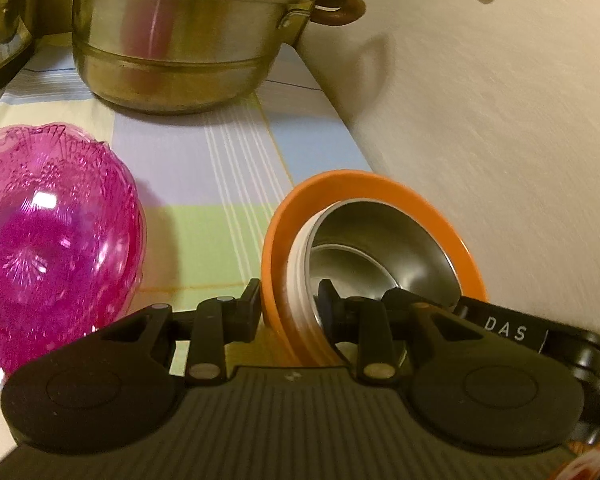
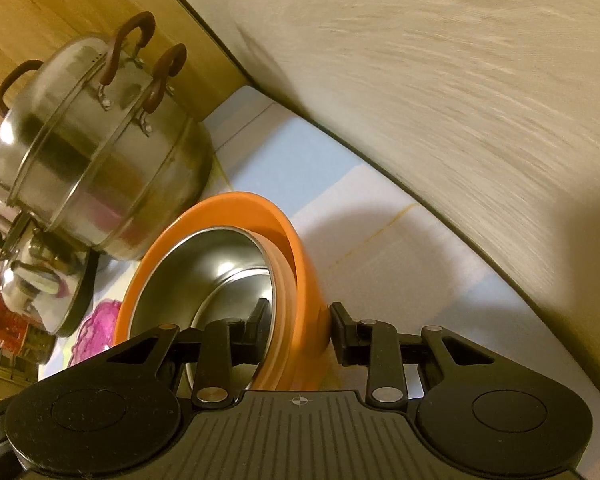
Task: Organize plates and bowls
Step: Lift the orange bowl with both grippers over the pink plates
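Nearest to me, both grippers have hold of the same stack of dishes. The left gripper (image 1: 288, 304) has its jaws drawn narrow and clamped across the rim of the orange bowl (image 1: 380, 188), one finger outside the orange wall and the other inside the steel bowl (image 1: 380, 248) nested within it. A white ribbed band shows between the orange rim and the steel one; I cannot tell whether it belongs to the steel bowl or is a separate piece. The right gripper (image 2: 298, 322) grips the opposite side of the orange bowl (image 2: 236, 208) the same way, jaws narrow, one finger inside the steel bowl (image 2: 216, 268) and one against the orange outside wall. The stack is tipped on edge, its mouth turned sideways, close to the pale wall. Nothing lies in the steel bowl.

Just to the left, on the checked cloth covering the table (image 1: 228, 168), a pink translucent bowl (image 1: 52, 240) sits apart from the stack, with nothing in it.

Farther back stands a large steel steamer pot (image 1: 180, 40) with brown handles, its lid on, so its contents are hidden. Beside it, in the right wrist view, is a shiny kettle (image 2: 36, 280).
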`<state>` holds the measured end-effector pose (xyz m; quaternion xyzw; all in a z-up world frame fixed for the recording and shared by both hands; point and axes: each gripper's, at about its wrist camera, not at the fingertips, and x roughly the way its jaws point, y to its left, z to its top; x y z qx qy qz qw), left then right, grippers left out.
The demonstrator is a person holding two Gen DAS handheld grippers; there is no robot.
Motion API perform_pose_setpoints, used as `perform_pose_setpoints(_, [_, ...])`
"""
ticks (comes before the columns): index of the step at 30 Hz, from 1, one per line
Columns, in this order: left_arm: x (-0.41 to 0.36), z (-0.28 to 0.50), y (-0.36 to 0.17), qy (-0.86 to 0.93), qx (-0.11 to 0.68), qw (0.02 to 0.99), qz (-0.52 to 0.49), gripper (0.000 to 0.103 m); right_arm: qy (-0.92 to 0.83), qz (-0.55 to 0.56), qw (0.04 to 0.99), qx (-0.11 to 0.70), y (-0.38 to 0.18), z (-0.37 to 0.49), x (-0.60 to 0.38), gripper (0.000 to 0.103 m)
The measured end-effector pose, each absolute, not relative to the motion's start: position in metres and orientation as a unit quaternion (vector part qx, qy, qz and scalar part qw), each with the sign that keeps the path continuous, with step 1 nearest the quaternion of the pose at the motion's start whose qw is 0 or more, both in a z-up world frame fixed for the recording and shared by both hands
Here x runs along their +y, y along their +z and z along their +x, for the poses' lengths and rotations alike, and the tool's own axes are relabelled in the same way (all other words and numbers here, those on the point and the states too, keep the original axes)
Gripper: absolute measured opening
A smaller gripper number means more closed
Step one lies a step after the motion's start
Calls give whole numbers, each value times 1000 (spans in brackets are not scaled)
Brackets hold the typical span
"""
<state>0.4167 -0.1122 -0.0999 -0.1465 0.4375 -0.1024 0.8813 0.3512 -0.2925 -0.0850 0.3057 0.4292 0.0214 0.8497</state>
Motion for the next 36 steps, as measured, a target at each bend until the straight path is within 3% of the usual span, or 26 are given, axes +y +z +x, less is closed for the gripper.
perform_pose_setpoints(20, [-83, 309, -66, -92, 405, 891, -184, 26, 67, 297, 856, 418, -43, 253, -269, 32])
perform_pose_setpoints(36, [-28, 237, -62, -26, 391, 896, -207, 26, 138, 266, 846, 441, -40, 227, -209, 32])
